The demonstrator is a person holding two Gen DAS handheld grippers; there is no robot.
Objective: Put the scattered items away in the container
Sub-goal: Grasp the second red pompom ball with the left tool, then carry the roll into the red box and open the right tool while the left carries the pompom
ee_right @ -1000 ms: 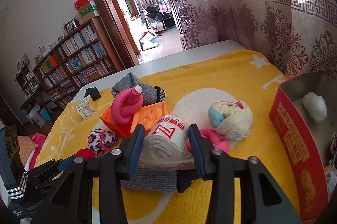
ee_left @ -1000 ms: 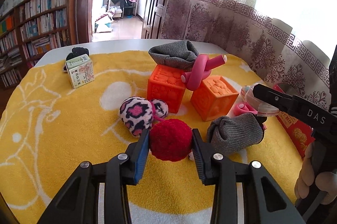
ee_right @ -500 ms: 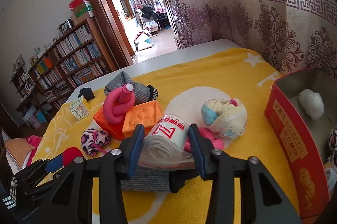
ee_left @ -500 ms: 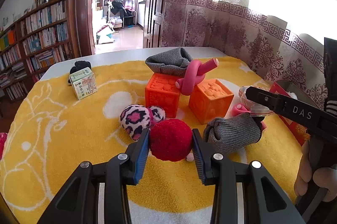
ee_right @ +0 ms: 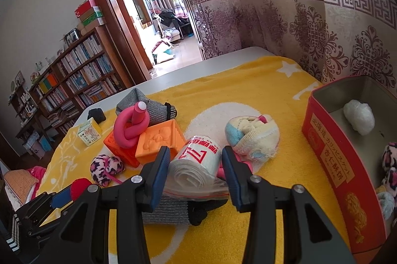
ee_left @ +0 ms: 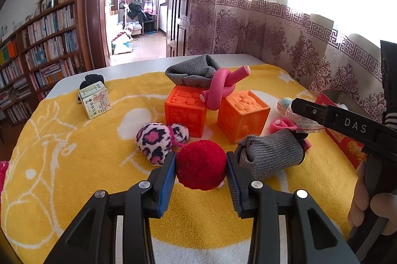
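My left gripper [ee_left: 201, 166] is shut on a red pom-pom ball [ee_left: 201, 164] and holds it above the yellow towel [ee_left: 74, 164]. My right gripper [ee_right: 196, 161] is shut on a white roll of plastic bags with red print [ee_right: 198, 164], held over a grey sock bundle [ee_right: 168, 210]. The red tin box [ee_right: 340, 160] stands at the right, open, with a white wad [ee_right: 359, 116] and leopard-print pieces inside. Scattered on the towel are two orange blocks [ee_left: 242, 115], a pink knotted tube [ee_left: 220, 88], a leopard plush [ee_left: 155, 142] and a pastel sock ball [ee_right: 251, 133].
A small green-and-white carton [ee_left: 95, 102] and a black item [ee_left: 92, 80] lie at the far left. A grey cloth [ee_left: 193, 73] sits behind the blocks. Curtains [ee_left: 273, 41] hang along the right side. A bookshelf [ee_left: 42, 53] stands beyond the table.
Both grippers have lifted slightly with their loads. The right gripper has drifted a little toward the red tin.
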